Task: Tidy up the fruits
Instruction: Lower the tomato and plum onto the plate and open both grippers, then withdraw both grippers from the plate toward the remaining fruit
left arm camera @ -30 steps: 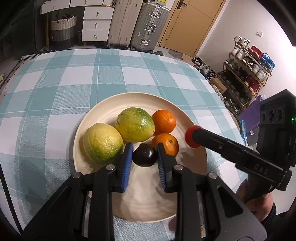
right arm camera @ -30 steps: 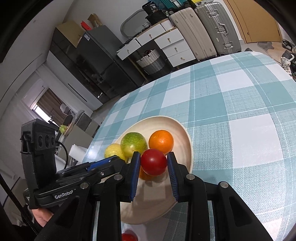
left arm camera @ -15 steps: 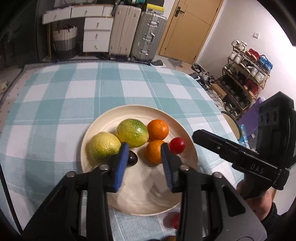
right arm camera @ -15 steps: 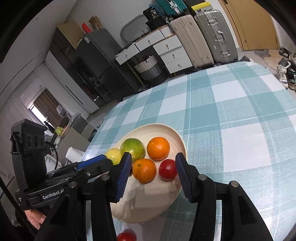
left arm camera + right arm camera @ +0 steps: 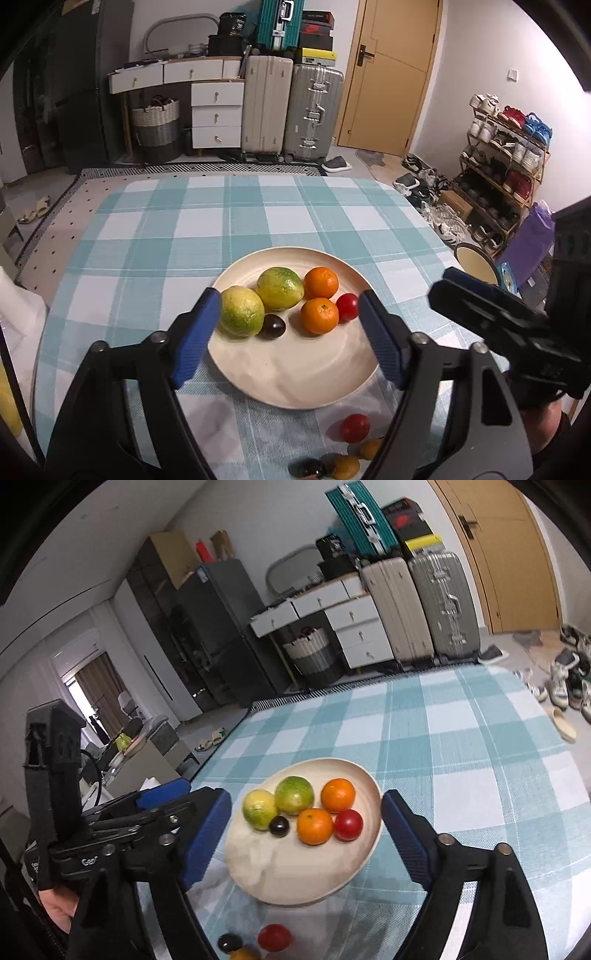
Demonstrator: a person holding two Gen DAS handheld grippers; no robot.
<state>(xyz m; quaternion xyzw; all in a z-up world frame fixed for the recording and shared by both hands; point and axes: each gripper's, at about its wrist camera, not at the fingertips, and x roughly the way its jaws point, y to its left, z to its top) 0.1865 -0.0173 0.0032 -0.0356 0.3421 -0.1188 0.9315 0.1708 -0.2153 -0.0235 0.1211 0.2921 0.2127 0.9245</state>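
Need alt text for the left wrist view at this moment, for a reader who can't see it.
The open left gripper hovers empty above a cream plate holding two green-yellow citrus fruits, two oranges, a red tomato and a dark plum. Nearer the camera, loose small fruits lie on the checked tablecloth; the right gripper enters from the right.

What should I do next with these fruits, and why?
Probably lower the open right gripper onto the red fruit lying loose on the tablecloth near the plate; both grippers are empty, and small fruits remain off the plate.
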